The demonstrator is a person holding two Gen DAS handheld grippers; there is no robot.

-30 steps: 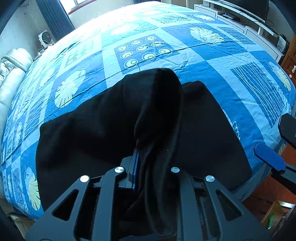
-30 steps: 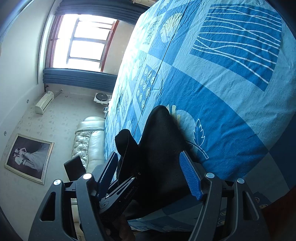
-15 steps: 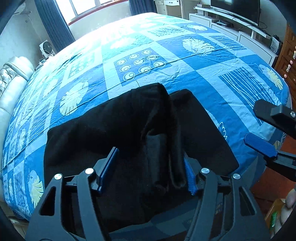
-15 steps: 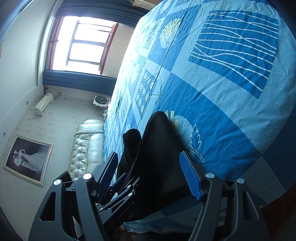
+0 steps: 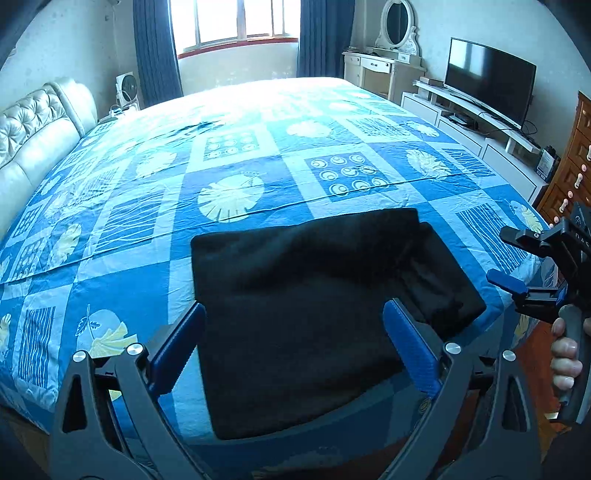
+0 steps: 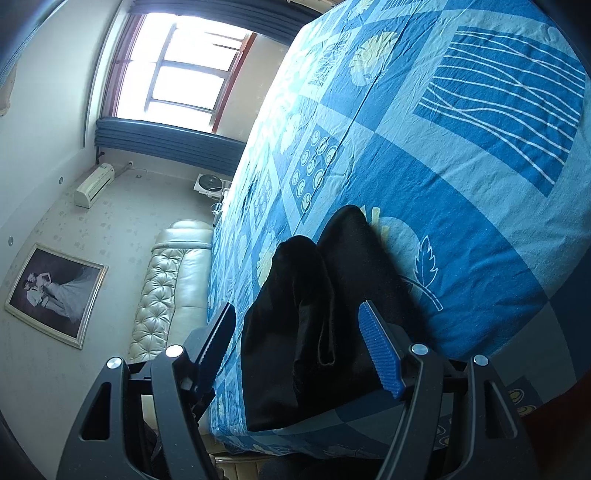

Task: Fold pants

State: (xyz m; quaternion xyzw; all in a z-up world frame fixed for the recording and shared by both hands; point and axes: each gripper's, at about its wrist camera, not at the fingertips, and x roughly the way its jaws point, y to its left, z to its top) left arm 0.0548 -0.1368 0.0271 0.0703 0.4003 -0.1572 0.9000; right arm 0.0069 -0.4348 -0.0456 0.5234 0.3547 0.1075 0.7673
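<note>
Black pants (image 5: 314, 295) lie folded into a rough rectangle at the near edge of the bed (image 5: 258, 155), on a blue patchwork sheet with leaf, circle and wavy-line panels; the right part shows a lower layer sticking out past the top fold. Left gripper (image 5: 295, 347) hovers above the pants, jaws wide apart, holding nothing. Right gripper (image 6: 295, 343) sits off the bed's right edge, jaws also spread wide and empty, with the pants seen between its fingers; a hand (image 5: 565, 354) grips its handle. Room: window (image 5: 236, 22) with dark blue curtains at the far end, tufted cream headboard (image 5: 33, 125) on the left, small fan (image 5: 127, 88) near it, TV (image 5: 487, 79) on a white console, vanity mirror (image 5: 397, 22), wooden dresser (image 5: 572, 166) at far right. Right wrist view also shows a framed photo (image 6: 55, 291) and an AC unit (image 6: 94, 184) on the wall.
</note>
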